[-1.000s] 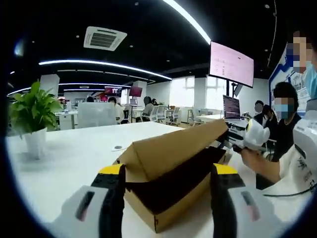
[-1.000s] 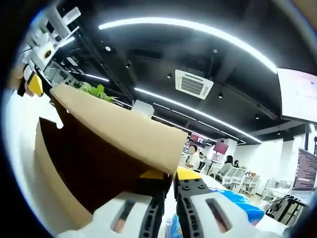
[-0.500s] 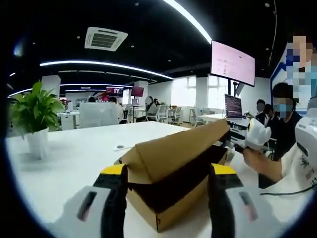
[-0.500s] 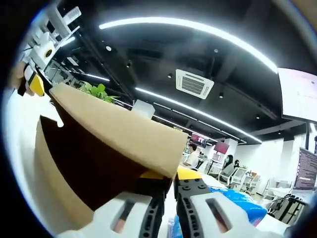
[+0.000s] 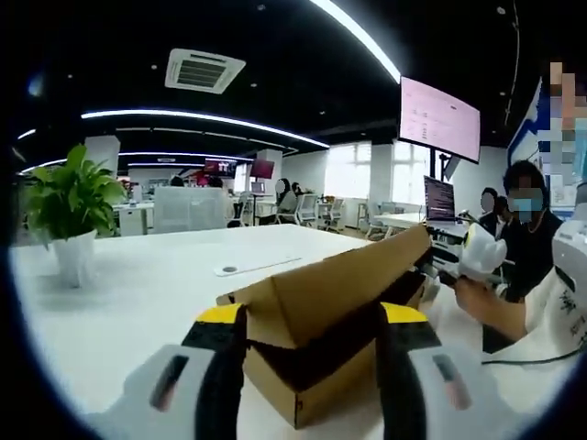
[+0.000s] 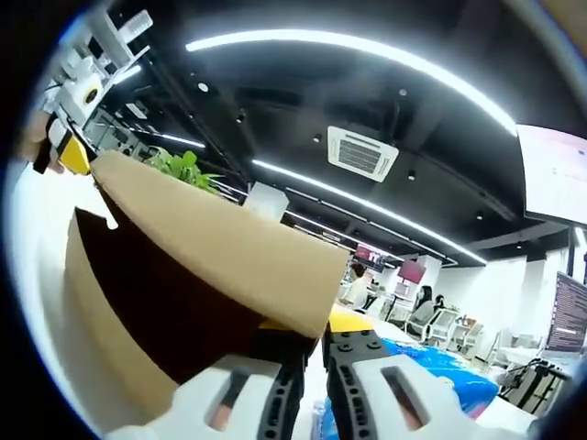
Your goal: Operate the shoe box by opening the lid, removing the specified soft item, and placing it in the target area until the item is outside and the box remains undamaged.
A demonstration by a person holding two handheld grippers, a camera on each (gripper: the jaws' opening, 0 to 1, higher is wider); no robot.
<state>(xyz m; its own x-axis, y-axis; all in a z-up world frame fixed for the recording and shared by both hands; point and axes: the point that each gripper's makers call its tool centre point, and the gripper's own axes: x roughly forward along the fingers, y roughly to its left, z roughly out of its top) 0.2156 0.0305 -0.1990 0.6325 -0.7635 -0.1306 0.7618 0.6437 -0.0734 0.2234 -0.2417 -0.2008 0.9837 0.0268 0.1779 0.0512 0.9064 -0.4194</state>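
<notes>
The lid (image 5: pixel 344 280) of the brown cardboard shoe box (image 5: pixel 316 380) sits lower than 1 second ago: the dark gap between lid and box body, seen in the left gripper view, has narrowed from a wide wedge to a thin band, and the camera has also drawn back a little, so part of the shift may be the view's own. In the right gripper view the lid (image 6: pixel 220 252) has barely changed, slanting up from the right claw (image 6: pixel 310 344), whose 2 jaws are pressed together on the lid's front corner. I judge that the opening step is stalling or easing off rather than advancing, so the lid needs lifting again before anything can come out. The left claw (image 5: pixel 310 321) hangs with its jaws spread wide either side of the box's near corner, gripping nothing, not clearly touching the cardboard. The box rests on the white surface (image 5: pixel 138 302), with the right claw (image 5: pixel 472 249) at its far end. The interior reads as plain dark shadow in both views; the soft item cannot be made out, so I presume it is inside. A blue object (image 6: pixel 431 367) lies beyond the right claw, too blurred to identify. A potted green plant (image 5: pixel 66 211) stands well apart on the surface, and seated people work in the background
</notes>
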